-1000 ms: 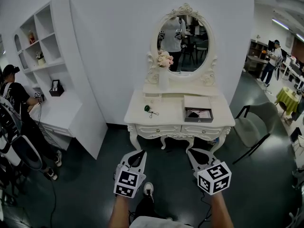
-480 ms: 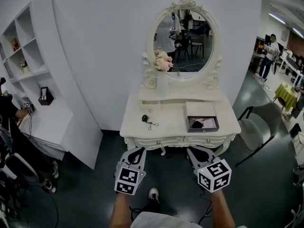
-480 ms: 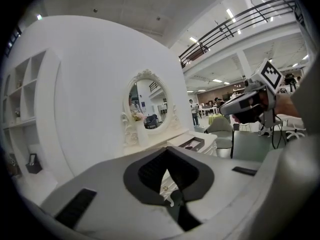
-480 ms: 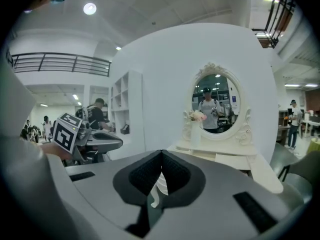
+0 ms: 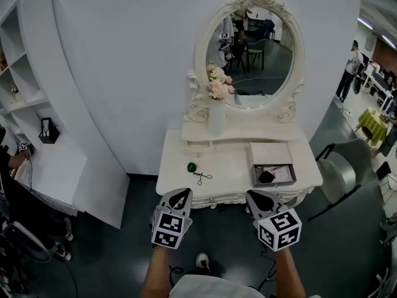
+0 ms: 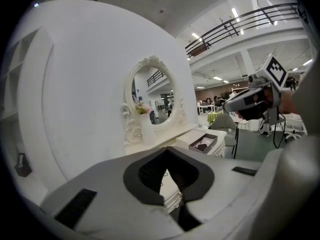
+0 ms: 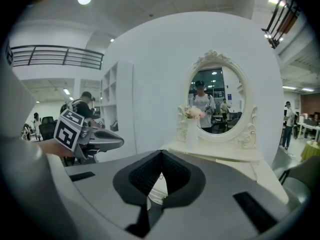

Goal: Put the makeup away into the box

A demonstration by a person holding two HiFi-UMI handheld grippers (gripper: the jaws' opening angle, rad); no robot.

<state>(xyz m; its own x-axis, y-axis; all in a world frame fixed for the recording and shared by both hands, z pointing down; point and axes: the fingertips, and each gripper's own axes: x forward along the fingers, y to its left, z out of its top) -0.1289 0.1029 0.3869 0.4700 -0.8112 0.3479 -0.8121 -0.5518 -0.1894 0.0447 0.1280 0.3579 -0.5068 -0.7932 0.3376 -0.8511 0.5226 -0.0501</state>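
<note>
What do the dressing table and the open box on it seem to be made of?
Dressing table: probably painted wood, cream-white, smooth; the carved scrolls on its front suggest it. Box: perhaps cardboard, matt, with thin dark walls; too small to be sure.

Open hall staged as a bedroom: dressing table (image 5: 229,163), oval mirror (image 5: 259,58), white shelving (image 5: 25,79).

Box (image 5: 270,153) at right on the dressing table (image 5: 229,166), small ball (image 5: 191,167) and curler (image 5: 202,177) at left, vase (image 5: 216,120) and mirror (image 5: 257,54) behind
</note>
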